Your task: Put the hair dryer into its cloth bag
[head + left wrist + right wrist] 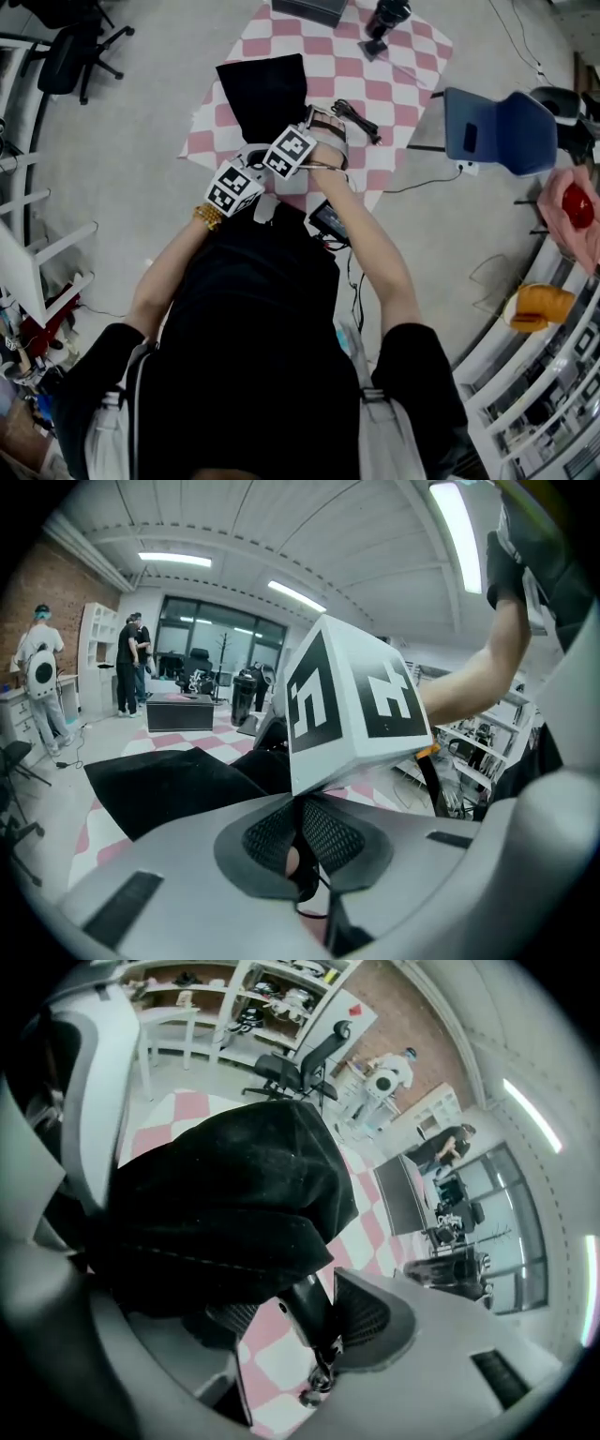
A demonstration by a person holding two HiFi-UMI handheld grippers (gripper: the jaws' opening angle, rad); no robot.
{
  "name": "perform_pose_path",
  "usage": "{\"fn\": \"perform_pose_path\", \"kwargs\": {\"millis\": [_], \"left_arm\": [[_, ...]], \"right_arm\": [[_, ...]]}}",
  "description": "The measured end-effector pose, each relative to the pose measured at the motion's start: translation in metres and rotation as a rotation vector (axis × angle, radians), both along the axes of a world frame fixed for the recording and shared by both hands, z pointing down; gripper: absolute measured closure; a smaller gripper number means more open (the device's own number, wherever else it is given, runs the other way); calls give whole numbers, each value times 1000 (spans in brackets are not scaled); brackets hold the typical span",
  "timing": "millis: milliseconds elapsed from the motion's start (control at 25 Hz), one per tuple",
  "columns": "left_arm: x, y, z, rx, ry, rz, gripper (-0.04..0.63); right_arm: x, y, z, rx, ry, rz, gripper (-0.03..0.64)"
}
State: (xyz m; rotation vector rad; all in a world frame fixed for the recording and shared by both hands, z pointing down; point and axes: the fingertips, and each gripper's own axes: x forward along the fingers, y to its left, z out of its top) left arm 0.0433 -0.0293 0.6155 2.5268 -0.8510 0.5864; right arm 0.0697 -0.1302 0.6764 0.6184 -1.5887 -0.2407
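Observation:
The black cloth bag point(267, 94) lies on a pink-and-white checkered mat point(394, 84). Both grippers meet at its near end. My left gripper point(246, 167) point(302, 850) is shut, with a dark fold of the bag's edge and a thin cord pinched between its pads. The right gripper's marker cube point(352, 700) fills the space just ahead of it. My right gripper point(302, 141) point(300, 1321) stands open. The bag point(225, 1194) drapes over its left jaw. The hair dryer's black handle end point(309, 1307) sticks out from under the cloth beside the right pad point(375, 1321). The dryer's body is hidden.
A black cable point(356, 117) lies on the mat right of the bag. A dark case point(309, 9) and a black stand point(386, 19) sit at the mat's far edge. A blue chair point(497, 131) is at the right, an office chair point(70, 56) far left. People point(42, 667) stand far off.

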Motion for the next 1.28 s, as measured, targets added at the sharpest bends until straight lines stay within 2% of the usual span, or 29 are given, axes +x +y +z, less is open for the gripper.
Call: {"fn": "perform_pose_path", "kwargs": {"millis": [80,160,280,360,440,560,640,760,880,1000,1040,1080,1160,1280], "left_arm": [[-2,1,8,-18,2,-10,568],[-9,4,13,-26,-16,-11,568],[-23,7,12,-3,-78,-2,568],[-31,7,10,17,-132,13,568],[-33,7,4,30,-167,37,566],[-33,2,-16,63,-194,64,546],[-28,-3,-27,62,-194,77,478],[-14,-21,-28,52,-202,70,449],[0,-40,-15,5,-232,52,437],[14,-47,10,-93,-267,86,428],[15,-46,21,-124,-293,102,428],[14,-45,31,-144,-329,110,428],[6,-45,46,-151,-404,102,428],[-4,-53,55,-111,-473,73,432]], "right_arm": [[-1,3,1,-2,-49,44,371],[-7,10,-3,-21,-156,-13,373],[-12,30,-14,-62,-322,-310,376],[7,34,-18,-42,-331,-491,376],[39,21,-18,-14,-318,-536,374],[89,-10,-7,-79,-371,-378,348],[116,-24,14,-170,-378,-240,333],[132,-33,45,-261,-377,-81,330],[129,-38,65,-257,-339,17,331],[130,-43,72,-257,-267,79,337],[130,-45,68,-251,-256,99,449],[129,-43,65,-260,-252,116,499],[126,-28,61,-338,-264,150,506],[128,-5,52,-461,-307,254,512]]}}
